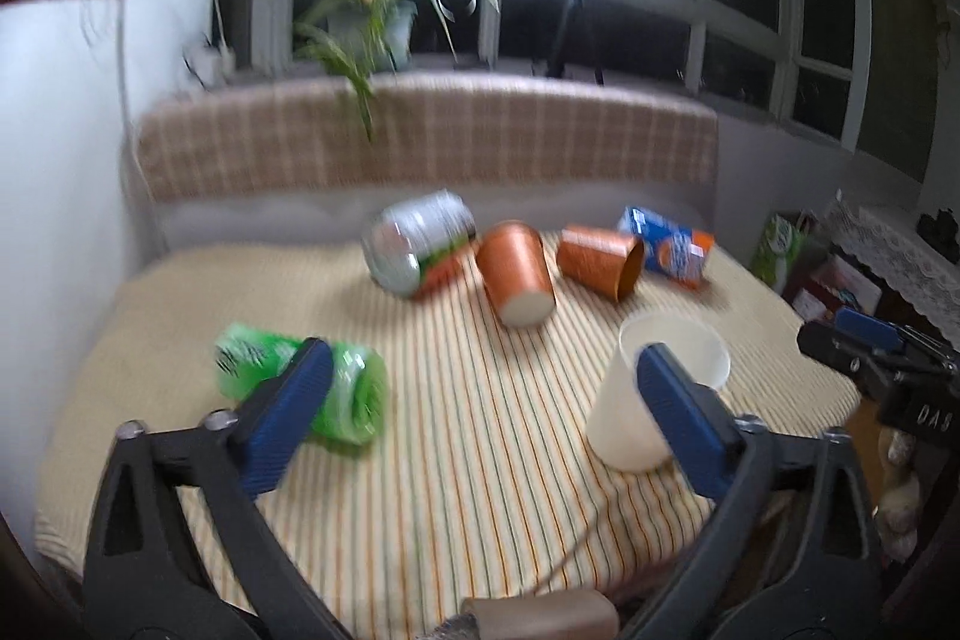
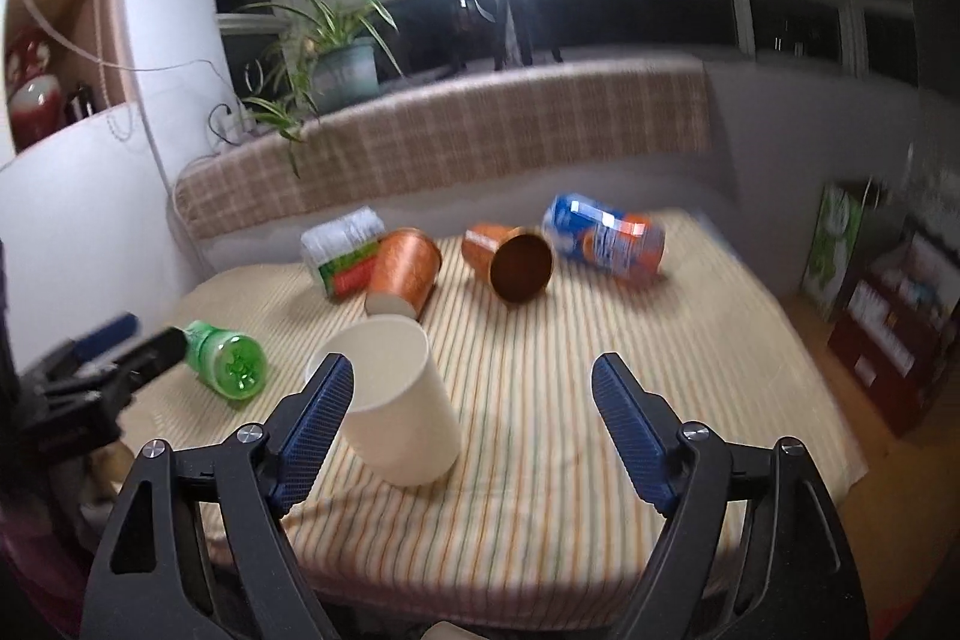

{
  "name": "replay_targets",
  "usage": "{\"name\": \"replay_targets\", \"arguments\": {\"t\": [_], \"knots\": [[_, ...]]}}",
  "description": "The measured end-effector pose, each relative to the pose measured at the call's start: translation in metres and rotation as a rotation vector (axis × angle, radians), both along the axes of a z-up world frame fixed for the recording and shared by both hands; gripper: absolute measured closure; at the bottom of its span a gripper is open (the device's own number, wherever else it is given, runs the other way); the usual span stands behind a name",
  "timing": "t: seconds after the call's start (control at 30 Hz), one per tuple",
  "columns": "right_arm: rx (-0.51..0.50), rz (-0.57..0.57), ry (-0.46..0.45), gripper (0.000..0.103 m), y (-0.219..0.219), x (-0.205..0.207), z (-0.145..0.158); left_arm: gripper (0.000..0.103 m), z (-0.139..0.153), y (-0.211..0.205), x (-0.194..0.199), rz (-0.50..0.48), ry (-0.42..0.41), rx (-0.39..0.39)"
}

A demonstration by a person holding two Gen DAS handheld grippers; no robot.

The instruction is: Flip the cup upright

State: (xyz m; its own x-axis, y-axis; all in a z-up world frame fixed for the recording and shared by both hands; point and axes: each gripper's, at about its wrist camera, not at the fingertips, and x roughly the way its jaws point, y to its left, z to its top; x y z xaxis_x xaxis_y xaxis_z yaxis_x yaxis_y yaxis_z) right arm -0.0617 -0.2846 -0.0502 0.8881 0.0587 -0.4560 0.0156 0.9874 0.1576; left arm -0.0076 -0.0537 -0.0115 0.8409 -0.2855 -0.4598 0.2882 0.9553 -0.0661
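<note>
A white paper cup [image 1: 636,400] stands upright on the striped tablecloth, mouth up; it also shows in the right wrist view [image 2: 402,400]. Two orange cups lie on their sides behind it: one [image 1: 517,274] shows its base, the other [image 1: 600,261] shows its open mouth; both show in the right wrist view, the first [image 2: 403,274] and the second [image 2: 510,261]. My left gripper [image 1: 480,400] is open and empty, its right finger in front of the white cup. My right gripper [image 2: 474,418] is open and empty, the white cup just inside its left finger.
A green bottle [image 1: 348,388] lies at the left, a clear labelled jar [image 1: 420,244] and a blue-orange can [image 1: 672,244] lie at the back. The table [image 1: 456,460] ends near the right, with a shelf [image 2: 888,334] beyond. A checked sofa back [image 1: 420,142] is behind.
</note>
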Motion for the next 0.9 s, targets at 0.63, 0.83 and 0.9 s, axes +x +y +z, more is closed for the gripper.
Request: {"name": "replay_targets", "arguments": {"t": [0.63, 0.83, 0.9], "knots": [[-0.091, -0.028, -0.071, 0.015, 0.008, -0.008, 0.006, 0.000, 0.018, 0.002, -0.015, 0.057, -0.089, 0.017], [-0.077, -0.032, -0.061, 0.015, 0.006, -0.006, 0.004, 0.000, 0.017, 0.001, -0.014, 0.059, -0.093, 0.020], [-0.078, -0.032, -0.060, 0.015, 0.005, -0.006, 0.004, 0.000, 0.017, 0.001, -0.014, 0.058, -0.091, 0.017]]}}
